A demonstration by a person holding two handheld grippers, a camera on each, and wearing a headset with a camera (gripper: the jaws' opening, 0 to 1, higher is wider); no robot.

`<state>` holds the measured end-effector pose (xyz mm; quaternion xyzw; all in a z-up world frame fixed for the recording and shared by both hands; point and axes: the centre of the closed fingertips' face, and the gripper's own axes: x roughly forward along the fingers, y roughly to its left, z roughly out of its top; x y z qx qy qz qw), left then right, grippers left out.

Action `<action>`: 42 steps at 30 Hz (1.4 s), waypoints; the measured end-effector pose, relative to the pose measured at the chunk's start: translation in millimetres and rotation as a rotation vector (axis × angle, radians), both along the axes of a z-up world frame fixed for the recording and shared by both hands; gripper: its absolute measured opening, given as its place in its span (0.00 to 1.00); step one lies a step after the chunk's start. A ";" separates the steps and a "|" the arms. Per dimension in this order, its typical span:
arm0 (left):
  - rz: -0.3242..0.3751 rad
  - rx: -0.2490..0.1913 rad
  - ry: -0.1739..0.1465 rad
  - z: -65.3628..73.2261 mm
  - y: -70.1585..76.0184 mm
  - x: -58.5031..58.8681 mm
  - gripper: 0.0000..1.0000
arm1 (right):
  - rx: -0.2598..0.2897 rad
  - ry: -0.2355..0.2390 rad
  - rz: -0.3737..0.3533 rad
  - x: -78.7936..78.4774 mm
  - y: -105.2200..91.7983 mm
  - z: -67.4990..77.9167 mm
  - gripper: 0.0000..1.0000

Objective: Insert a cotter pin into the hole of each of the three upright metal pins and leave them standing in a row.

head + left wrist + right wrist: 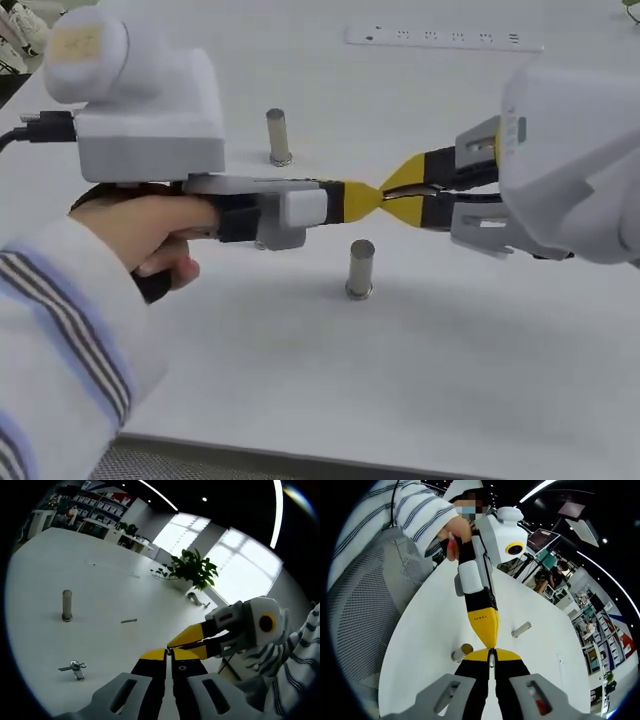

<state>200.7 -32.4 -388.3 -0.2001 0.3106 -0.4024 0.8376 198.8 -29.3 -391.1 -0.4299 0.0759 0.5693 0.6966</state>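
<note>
My bench (pixel 300 400) is a plain white top with a white power strip (pixel 440 38) at the far edge. Big bright windows (pixel 240 565) behind a leafy potted plant (pixel 192 570), light strips (pixel 277 510) on a dark ceiling, shelves (pixel 95 505) way back, grey mesh chair (pixel 365 610) beside me.

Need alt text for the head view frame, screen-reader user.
The left gripper and right gripper meet tip to tip, yellow jaws closed, above a white table; anything between the tips is too small to tell. Two upright metal pins stand on it, a far pin and a near pin, with a power strip beyond.
</note>
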 end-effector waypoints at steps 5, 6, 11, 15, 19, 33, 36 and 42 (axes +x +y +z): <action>-0.002 0.036 -0.054 2.0 0.4 2.4 0.00 | 0.000 -0.018 0.010 2.1 0.1 0.1 0.00; -0.002 0.037 -0.052 1.8 0.6 2.4 0.00 | -0.001 -0.019 0.013 2.0 0.0 -0.1 0.00; 0.006 0.040 -0.059 2.6 2.8 3.5 0.00 | 0.022 -0.008 0.008 2.7 0.5 0.8 0.00; 0.005 0.052 -0.068 2.8 6.7 3.2 0.00 | 0.020 0.003 -0.009 4.7 -3.1 -1.4 0.05; 0.001 0.079 -0.095 4.6 11.0 1.8 0.00 | 0.025 0.046 -0.025 5.0 -9.4 -5.0 0.08; -0.115 0.132 -0.283 20.3 7.5 -7.8 0.00 | 0.155 0.355 -0.084 -4.0 -16.3 -16.3 0.13; -0.144 0.142 -0.281 20.1 5.3 -11.8 0.00 | 0.199 0.417 -0.091 -6.4 -16.0 -14.6 0.15; -0.208 0.158 -0.343 21.9 -2.1 -21.5 0.00 | 0.247 0.502 -0.092 -13.8 -13.6 -11.6 0.14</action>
